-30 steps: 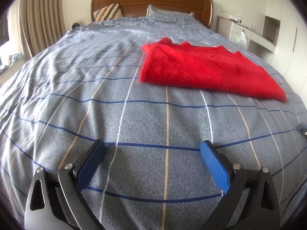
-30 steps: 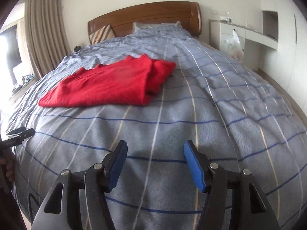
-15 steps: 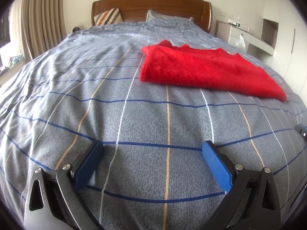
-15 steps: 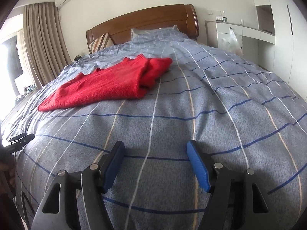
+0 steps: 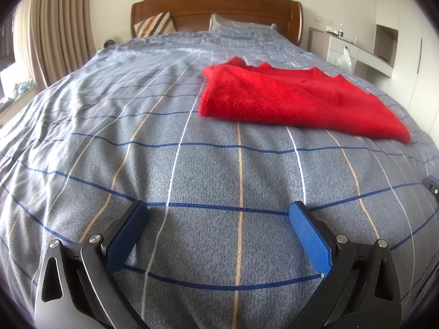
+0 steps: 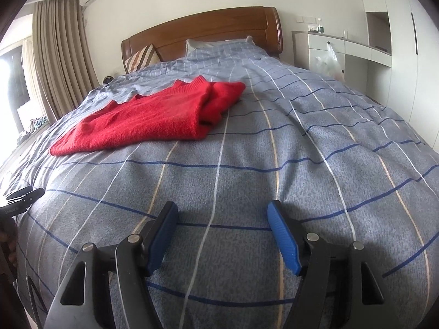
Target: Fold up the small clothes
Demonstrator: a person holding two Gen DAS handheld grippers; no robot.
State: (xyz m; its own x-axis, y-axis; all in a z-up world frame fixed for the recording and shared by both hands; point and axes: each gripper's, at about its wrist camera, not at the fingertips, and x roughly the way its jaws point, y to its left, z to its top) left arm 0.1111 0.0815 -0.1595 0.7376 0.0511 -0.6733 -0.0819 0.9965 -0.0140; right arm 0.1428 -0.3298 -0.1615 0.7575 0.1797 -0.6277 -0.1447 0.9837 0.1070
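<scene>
A red knitted sweater (image 5: pixel 290 98) lies folded flat on the grey checked bedspread (image 5: pixel 192 170), ahead and to the right in the left wrist view. In the right wrist view the sweater (image 6: pixel 153 118) lies ahead and to the left. My left gripper (image 5: pixel 218 216) is open and empty, low over the bedspread, well short of the sweater. My right gripper (image 6: pixel 222 216) is open and empty, also low over the bedspread and apart from the sweater. The tip of the left gripper shows at the left edge of the right wrist view (image 6: pixel 22 197).
A wooden headboard (image 5: pixel 216 8) with a striped pillow (image 5: pixel 153 24) and a grey pillow (image 5: pixel 241 26) stands at the far end. Curtains (image 5: pixel 55 33) hang on the left. A white desk unit (image 6: pixel 343 52) with a plastic bag stands on the right.
Both cameras have tilted up and drawn back a little from the sweater. Both grippers stay open and empty. The sweater has not moved.
</scene>
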